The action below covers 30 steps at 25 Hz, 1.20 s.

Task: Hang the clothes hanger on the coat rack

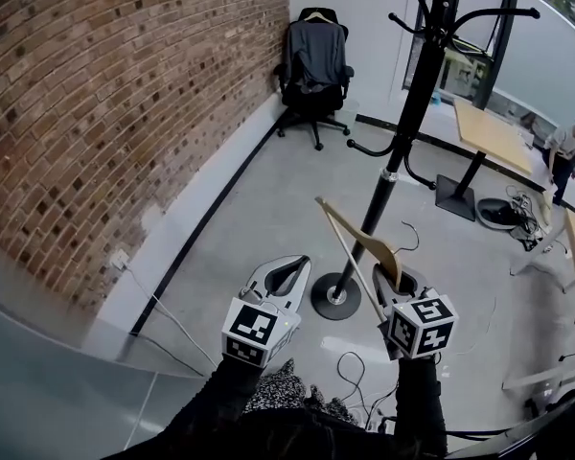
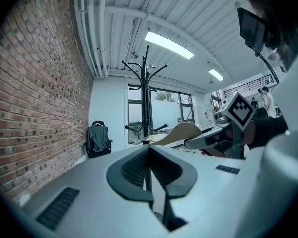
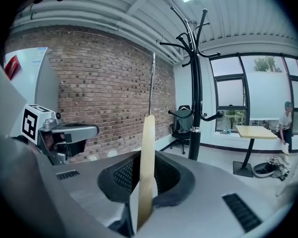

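A black coat rack (image 1: 412,94) stands on a round base (image 1: 337,300) in the middle of the floor, its hooks curling out high up. My right gripper (image 1: 395,278) is shut on a pale wooden clothes hanger (image 1: 359,247); the hanger's metal hook (image 1: 409,238) points toward the pole. In the right gripper view the hanger (image 3: 148,148) stands edge-on between the jaws, with the rack (image 3: 194,83) ahead and to the right. My left gripper (image 1: 292,262) is shut and empty, left of the base. In the left gripper view the rack (image 2: 146,98) is straight ahead.
A brick wall (image 1: 96,113) runs along the left. An office chair (image 1: 314,60) with a jacket stands in the far corner. Wooden tables (image 1: 494,132) and a person (image 1: 565,147) are at the right. Cables (image 1: 355,372) lie on the floor near my feet.
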Motion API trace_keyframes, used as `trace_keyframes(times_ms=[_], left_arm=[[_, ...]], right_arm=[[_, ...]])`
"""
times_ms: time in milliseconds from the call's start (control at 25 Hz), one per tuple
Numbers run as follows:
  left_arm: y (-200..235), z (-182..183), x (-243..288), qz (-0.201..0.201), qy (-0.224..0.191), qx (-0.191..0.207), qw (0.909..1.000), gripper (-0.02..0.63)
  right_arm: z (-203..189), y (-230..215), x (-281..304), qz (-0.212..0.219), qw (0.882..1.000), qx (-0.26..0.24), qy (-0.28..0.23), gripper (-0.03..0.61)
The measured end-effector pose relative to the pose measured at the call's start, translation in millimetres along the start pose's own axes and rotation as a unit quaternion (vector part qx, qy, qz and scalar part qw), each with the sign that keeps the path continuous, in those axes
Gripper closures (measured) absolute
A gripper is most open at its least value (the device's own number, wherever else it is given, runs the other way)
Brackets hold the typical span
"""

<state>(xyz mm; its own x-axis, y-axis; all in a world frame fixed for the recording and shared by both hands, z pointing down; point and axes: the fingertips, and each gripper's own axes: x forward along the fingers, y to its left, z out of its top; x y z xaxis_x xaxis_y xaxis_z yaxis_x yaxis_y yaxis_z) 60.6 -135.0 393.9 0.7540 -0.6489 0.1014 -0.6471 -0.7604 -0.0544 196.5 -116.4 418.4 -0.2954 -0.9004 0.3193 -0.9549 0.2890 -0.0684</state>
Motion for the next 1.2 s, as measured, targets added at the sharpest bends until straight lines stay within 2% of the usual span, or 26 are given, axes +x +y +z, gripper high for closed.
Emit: trace_keyframes(times_ms=[320, 720, 1200], left_arm=[[54, -6, 45, -0.012, -0.002, -0.01, 0.9999, 0.606], [109, 0, 118, -0.05, -0.008, -0.013, 0.9986, 0.606], [156, -12, 165, -0.061, 0.007, -0.025, 0.9978, 0.606]], right_arm=[[14, -14, 62, -0.008, 1.0, 0.0, 0.01, 0.523], [39, -58, 133, -0.051, 0.999, 0.012, 0.016, 0.523], [28, -112, 209, -0.084, 0.994, 0.035, 0.058, 0.523]])
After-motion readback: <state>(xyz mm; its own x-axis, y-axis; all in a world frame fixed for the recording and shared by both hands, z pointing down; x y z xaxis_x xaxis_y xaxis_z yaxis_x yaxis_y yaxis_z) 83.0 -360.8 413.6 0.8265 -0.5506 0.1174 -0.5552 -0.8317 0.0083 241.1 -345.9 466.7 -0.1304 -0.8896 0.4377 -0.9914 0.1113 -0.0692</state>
